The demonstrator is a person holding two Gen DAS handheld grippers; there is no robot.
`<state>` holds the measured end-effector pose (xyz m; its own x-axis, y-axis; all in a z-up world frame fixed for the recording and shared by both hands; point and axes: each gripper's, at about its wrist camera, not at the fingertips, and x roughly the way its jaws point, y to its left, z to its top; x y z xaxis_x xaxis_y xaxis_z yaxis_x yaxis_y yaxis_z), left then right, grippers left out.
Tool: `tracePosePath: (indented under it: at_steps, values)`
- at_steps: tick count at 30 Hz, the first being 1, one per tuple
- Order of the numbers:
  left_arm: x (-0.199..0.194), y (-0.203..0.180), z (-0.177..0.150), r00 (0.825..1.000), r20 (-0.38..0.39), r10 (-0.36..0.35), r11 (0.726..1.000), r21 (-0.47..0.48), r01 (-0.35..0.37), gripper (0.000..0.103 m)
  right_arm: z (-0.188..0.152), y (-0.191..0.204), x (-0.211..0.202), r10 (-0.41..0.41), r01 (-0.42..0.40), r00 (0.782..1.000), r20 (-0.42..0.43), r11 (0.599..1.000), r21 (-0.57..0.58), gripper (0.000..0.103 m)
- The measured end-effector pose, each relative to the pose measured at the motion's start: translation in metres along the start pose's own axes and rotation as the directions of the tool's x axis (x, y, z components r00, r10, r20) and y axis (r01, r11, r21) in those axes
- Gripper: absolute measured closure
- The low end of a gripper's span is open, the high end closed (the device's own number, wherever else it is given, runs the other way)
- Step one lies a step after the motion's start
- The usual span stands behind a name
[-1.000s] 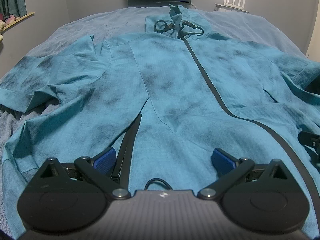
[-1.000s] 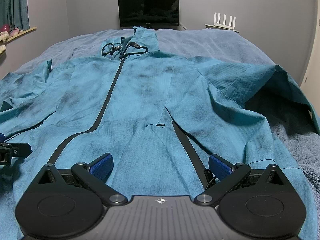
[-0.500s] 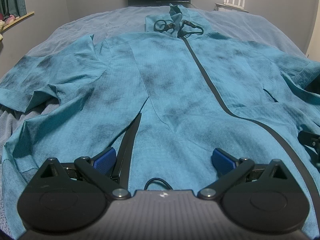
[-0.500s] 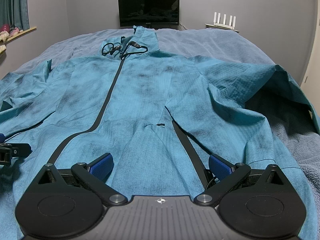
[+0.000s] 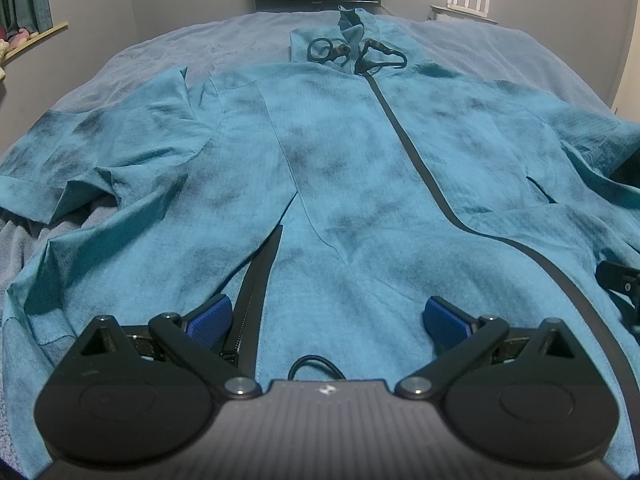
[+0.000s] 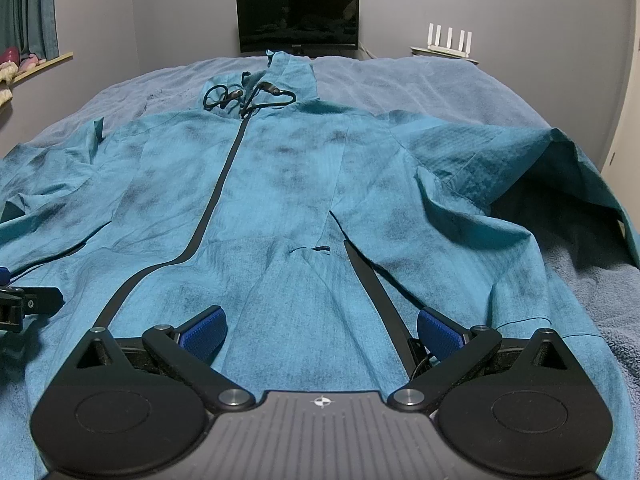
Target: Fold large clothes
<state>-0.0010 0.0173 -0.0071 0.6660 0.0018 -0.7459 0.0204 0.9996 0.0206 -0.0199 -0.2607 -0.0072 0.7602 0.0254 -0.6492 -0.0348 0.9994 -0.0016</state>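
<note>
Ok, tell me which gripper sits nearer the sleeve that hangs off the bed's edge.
Right. The right gripper hovers open over the hem, with the draped sleeve just off to its right. The left gripper, also open, sits further over, on the far side of the jacket's front zipper.

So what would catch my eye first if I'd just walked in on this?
A big teal jacket spread front-up across a grey-blue bed, its dark zip running up to the hood cords. At its hem, the left claw and right claw sit open, blue pads wide apart. Behind, a dark monitor stands against the wall.
</note>
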Motion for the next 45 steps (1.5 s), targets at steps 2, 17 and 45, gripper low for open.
tracePosePath:
  at_steps: [2,17,45]
  values:
    - [-0.0010,-0.0086,0.0053,1.000,0.000,0.001,1.000,0.000,-0.001,0.000,0.0000,0.0000,-0.0001,0.000,0.000,1.000,0.000,1.000,0.000,0.000]
    - [-0.0012,-0.0093,0.0058,1.000,-0.002,0.001,1.000,0.000,-0.001,0.000,0.0001,0.0001,0.0004,0.000,0.000,1.000,-0.001,1.000,0.000,0.000]
    - [-0.0007,-0.0085,0.0063,1.000,-0.004,0.000,1.000,0.000,0.000,0.000,0.0045,0.0017,-0.0020,-0.002,0.002,1.000,-0.003,1.000,0.000,0.000]
